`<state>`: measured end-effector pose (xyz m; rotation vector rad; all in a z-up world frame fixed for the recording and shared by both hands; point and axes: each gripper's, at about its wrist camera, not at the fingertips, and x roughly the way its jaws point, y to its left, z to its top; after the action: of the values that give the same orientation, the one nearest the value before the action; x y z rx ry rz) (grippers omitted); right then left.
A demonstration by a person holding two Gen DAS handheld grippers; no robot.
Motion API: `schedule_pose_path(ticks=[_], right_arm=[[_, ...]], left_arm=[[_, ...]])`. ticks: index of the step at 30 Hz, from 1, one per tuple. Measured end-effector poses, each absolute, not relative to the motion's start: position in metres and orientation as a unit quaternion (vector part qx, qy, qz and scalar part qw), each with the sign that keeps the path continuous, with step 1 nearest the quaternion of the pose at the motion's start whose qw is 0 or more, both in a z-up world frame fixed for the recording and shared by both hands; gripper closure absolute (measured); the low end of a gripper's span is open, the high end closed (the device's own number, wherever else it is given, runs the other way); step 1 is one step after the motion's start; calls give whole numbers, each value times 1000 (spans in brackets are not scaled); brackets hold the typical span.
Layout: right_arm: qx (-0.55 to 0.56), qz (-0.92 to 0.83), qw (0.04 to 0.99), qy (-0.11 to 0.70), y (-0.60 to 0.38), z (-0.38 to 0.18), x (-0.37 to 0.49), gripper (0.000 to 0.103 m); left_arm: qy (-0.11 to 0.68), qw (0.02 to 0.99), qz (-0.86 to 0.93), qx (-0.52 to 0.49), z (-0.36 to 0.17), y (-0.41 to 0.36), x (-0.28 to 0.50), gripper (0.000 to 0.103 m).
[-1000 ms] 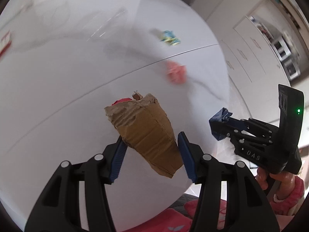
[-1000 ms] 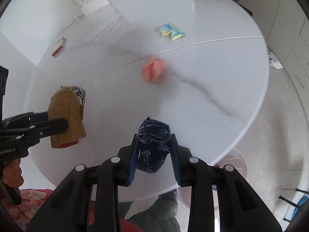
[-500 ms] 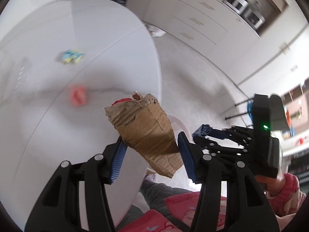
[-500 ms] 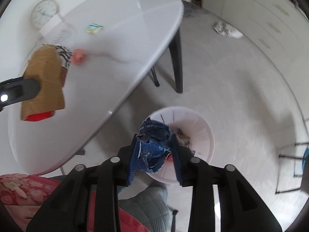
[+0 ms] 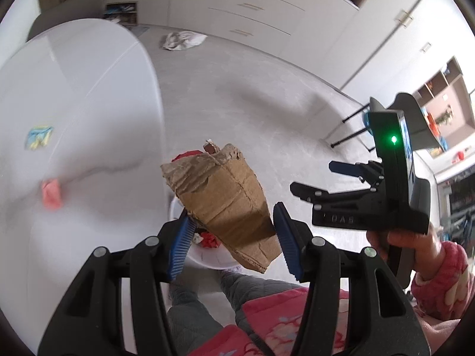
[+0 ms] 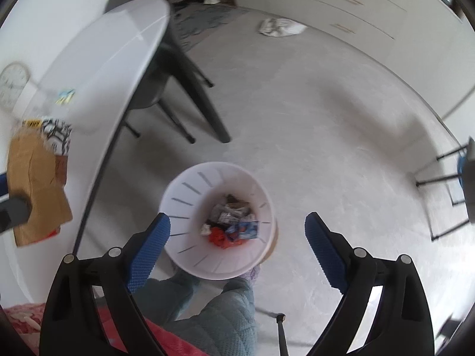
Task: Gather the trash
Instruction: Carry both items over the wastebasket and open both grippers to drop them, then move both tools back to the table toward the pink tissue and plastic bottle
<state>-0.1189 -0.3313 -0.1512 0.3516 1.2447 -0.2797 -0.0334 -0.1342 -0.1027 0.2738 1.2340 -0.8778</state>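
The right gripper (image 6: 237, 231) hangs nose-down straight over the white bin (image 6: 190, 195) on the floor; its jaws have just been opening and now stand wide with nothing between them, and a blue wrapper (image 6: 248, 229) lies on the heap inside. The left gripper (image 5: 231, 225) holds the torn cardboard piece (image 5: 222, 195), long axis running away from the jaws. It sits left of the bin, near the table (image 5: 74, 89) edge, so that hand must shift right before letting go.
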Motion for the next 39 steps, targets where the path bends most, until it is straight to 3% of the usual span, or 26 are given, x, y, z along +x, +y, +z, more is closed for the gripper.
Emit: schedule_pose_path(ticks=[2,6,9,26,39], right_arm=[[170,-142,787,576,-339,-152,-123,11],[180,-155,782,576,-347,-155,-129,11],[183,-158,781,576,-349,-157,-132,11],[166,-126,789,579,-322,-150,-109,11],[97,-1,816,570,-212,-128,-19,11]], left_arm=[[560,710,-408,130,-105,-143,-37,50],[552,708,-416,146,-104,-151,-44,16],[548,709,-418,149,-101,-154,-47,10],[555,733,-375,119,-95,-130,-32,10],[545,815,-193,26,-79,12,32,10]])
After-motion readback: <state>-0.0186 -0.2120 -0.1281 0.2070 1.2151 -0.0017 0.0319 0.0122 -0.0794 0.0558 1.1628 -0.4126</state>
